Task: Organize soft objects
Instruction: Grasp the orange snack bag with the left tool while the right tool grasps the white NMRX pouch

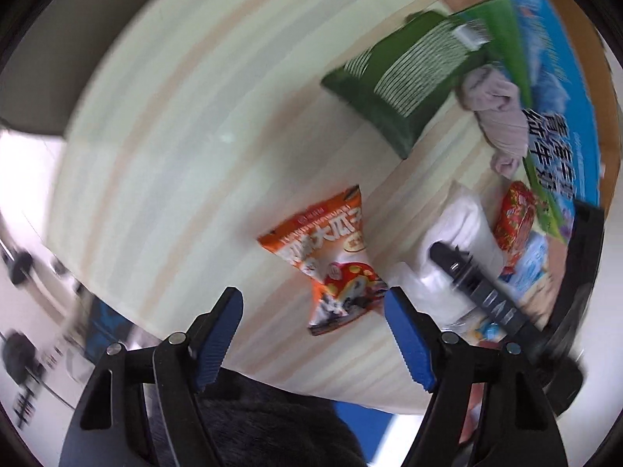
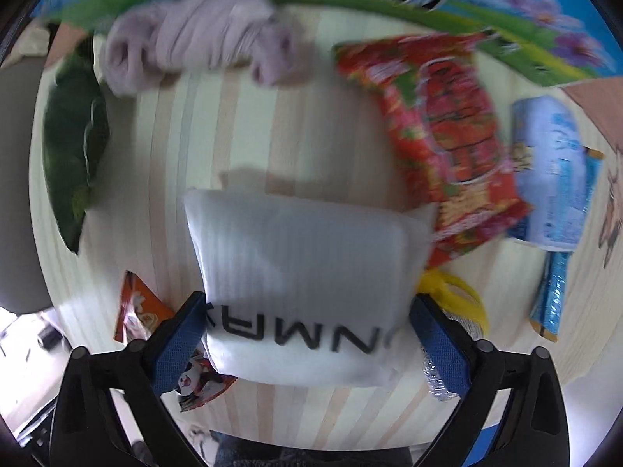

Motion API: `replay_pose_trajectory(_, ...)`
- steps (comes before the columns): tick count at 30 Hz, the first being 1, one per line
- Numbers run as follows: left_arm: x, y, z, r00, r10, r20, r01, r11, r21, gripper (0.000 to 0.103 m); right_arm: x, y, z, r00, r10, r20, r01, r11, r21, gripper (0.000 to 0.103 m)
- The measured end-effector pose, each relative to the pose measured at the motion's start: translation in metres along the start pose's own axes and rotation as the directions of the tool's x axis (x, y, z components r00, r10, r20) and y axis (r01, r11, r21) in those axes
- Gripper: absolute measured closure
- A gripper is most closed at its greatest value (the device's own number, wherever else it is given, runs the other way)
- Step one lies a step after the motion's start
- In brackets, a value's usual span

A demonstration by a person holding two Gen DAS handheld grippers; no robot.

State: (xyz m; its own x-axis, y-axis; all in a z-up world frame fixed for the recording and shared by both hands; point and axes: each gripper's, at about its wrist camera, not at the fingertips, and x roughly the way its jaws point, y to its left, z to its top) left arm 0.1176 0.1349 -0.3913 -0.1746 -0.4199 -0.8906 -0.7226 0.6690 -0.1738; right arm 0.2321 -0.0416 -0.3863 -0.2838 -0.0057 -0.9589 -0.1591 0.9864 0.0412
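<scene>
left wrist: steeply down, above table's (image 1: 163, 124) near edge, close
right wrist: steeply down, closer, over white pouch (image 2: 303, 268)
shared: white pouch, orange snack bag (image 1: 331, 257), green pillow (image 1: 401, 78)

Count of items on the striped worktop (image 2: 249, 124): seven soft things, one box.

Snack packets: 2 — one orange (image 1: 335, 257), one red (image 2: 447, 148). Pillows or padded packs: 2 — one green cushion (image 1: 393, 81), one white pack with black lettering (image 2: 307, 272). Mauve knitted bundle (image 2: 202, 35): 1. Pale blue packet (image 2: 553, 167): 1. Yellow mesh item (image 2: 459, 295): 1, partly hidden. Printed cardboard box (image 1: 560, 78): 1.
</scene>
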Motion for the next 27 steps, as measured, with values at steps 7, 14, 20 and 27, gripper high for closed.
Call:
replay_pose_trajectory(7, 0.04, -0.017, 0.013, 0.996, -0.031, -0.085, 0.029, 0.999, -0.028, 0.03, 0.019, -0.009, -0.028, 0.996, -0.093, -0.014, 0.091, 0.989, -0.115, 0.013)
replay_pose_trajectory(14, 0.07, -0.047, 0.015, 0.988, 0.148, -0.05, -0.14, 0.982, 0.13, 0.054, 0.025, -0.023, -0.045, 0.999, -0.037, -0.016, 0.036, 0.996, -0.076, 0.013)
replay_pose_trajectory(20, 0.059, -0.083, -0.017, 0.937, 0.307, 0.164, -0.347, 0.859, 0.375, 0.068, 0.029, -0.04, -0.064, 1.0, 0.02, 0.02, -0.019, 0.999, -0.046, 0.027)
replay_pose_trajectory(27, 0.023, -0.096, -0.049, 0.942, 0.255, 0.217, -0.325, 0.853, 0.408, 0.069, 0.011, -0.063, -0.096, 0.993, 0.094, 0.069, -0.091, 0.995, -0.035, 0.034)
